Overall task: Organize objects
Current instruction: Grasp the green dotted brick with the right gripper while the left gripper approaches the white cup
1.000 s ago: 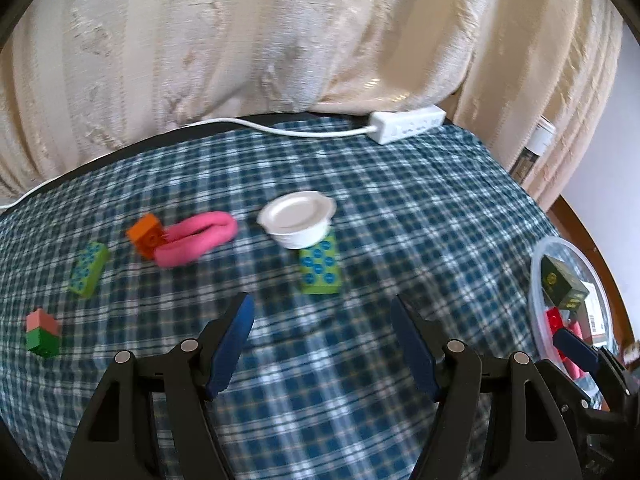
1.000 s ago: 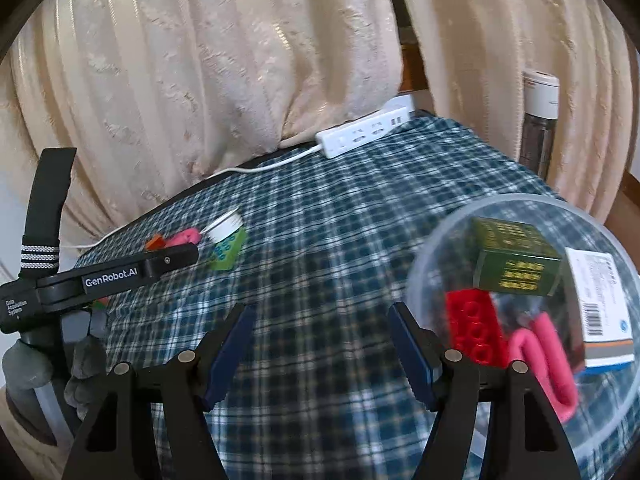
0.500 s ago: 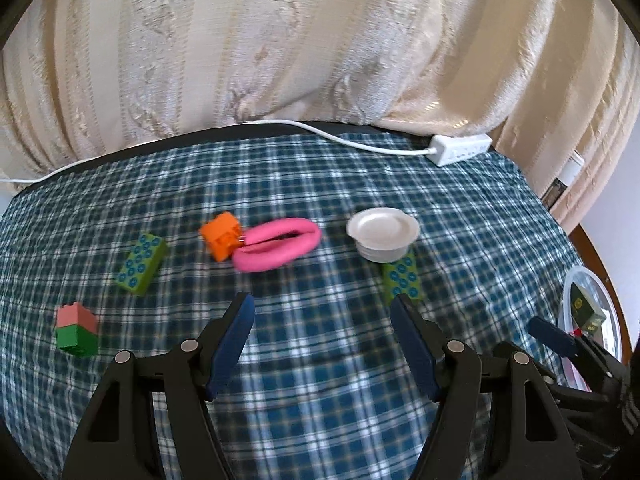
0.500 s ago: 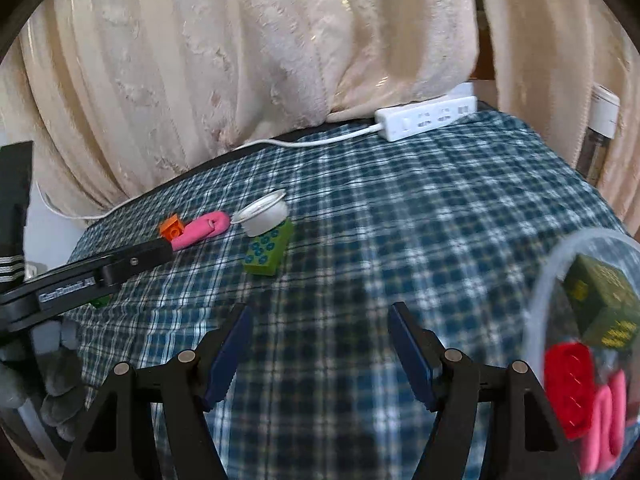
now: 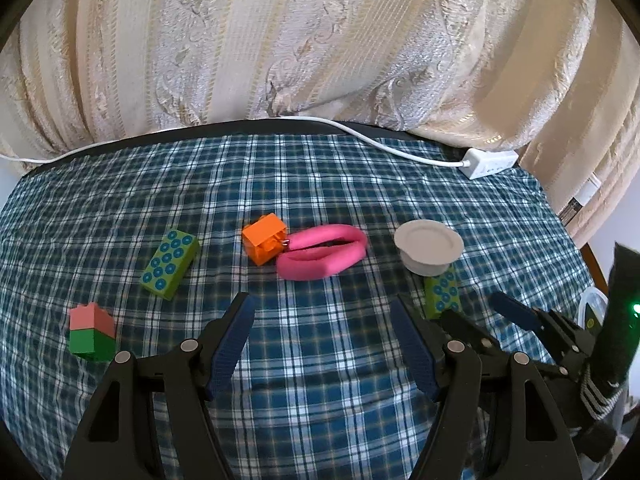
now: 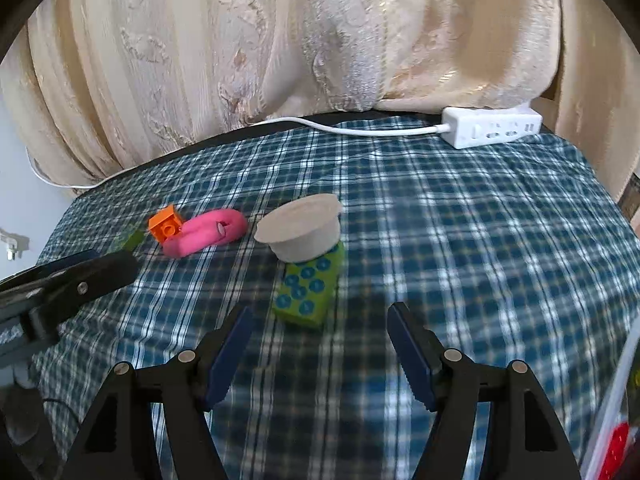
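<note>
On the blue plaid cloth (image 5: 320,184) lie an orange brick (image 5: 265,239), a pink foam loop (image 5: 324,252), a white cup (image 5: 429,246) upside down, a green dotted brick (image 5: 170,264), a second green dotted brick (image 5: 442,292) and a pink-on-green brick stack (image 5: 92,333). My left gripper (image 5: 322,340) is open and empty, just short of the pink loop. My right gripper (image 6: 318,344) is open and empty, just short of the green dotted brick (image 6: 310,286) that touches the white cup (image 6: 302,227). The pink loop (image 6: 206,231) and orange brick (image 6: 166,225) lie to its left.
A white power strip (image 6: 494,131) with its cord lies at the table's far edge under cream curtains (image 5: 320,40). A clear plastic container's rim (image 6: 616,396) with red contents shows at the far right. The left gripper's body (image 6: 60,280) sits at the left of the right wrist view.
Both grippers have swung left, away from the clear container. The bricks, pink loop and cup now sit centred ahead of them. Both stayed open.
</note>
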Available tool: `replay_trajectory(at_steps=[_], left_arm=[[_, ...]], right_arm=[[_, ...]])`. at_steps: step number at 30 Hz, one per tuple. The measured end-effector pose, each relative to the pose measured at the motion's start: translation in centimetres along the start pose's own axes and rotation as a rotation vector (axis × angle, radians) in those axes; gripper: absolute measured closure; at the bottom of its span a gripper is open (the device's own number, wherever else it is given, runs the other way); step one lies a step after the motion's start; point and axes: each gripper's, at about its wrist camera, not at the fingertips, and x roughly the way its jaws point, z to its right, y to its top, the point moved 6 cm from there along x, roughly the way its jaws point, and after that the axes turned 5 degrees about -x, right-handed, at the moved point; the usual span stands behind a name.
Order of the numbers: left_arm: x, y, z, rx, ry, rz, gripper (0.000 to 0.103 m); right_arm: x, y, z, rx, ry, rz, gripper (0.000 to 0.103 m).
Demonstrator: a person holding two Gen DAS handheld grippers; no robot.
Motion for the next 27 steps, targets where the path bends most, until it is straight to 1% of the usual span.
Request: replay_trajectory(at_steps=[4, 6, 10, 14, 21, 27], left_arm=[[0.5, 0.0, -0.1, -0.002, 0.006, -0.010, 0.031], [0.8, 0.0, -0.1, -0.001, 0.008, -0.015, 0.031], [1.2, 0.0, 0.0, 0.001, 0.009, -0.024, 0.031], [1.7, 0.0, 0.3, 0.005, 0.011, -0.032, 0.031], [2.5, 0.0, 1.1, 0.019, 0.011, -0.044, 0.031], [3.1, -0.1, 2.2, 0.039, 0.007, -0.053, 0.031]], right_arm=[[1.3, 0.7, -0.6, -0.026, -0.005, -0.012, 0.041], [2.0, 0.9, -0.7, -0.038, -0.014, -0.020, 0.049], [2.9, 1.0, -0.5, -0.035, -0.017, -0.033, 0.057], [2.9, 1.0, -0.2, -0.048, -0.042, -0.030, 0.071], [2.0, 0.4, 1.7, 0.002, -0.046, -0.025, 0.072], [0.4, -0.8, 3.4, 0.037, -0.064, -0.018, 0.072]])
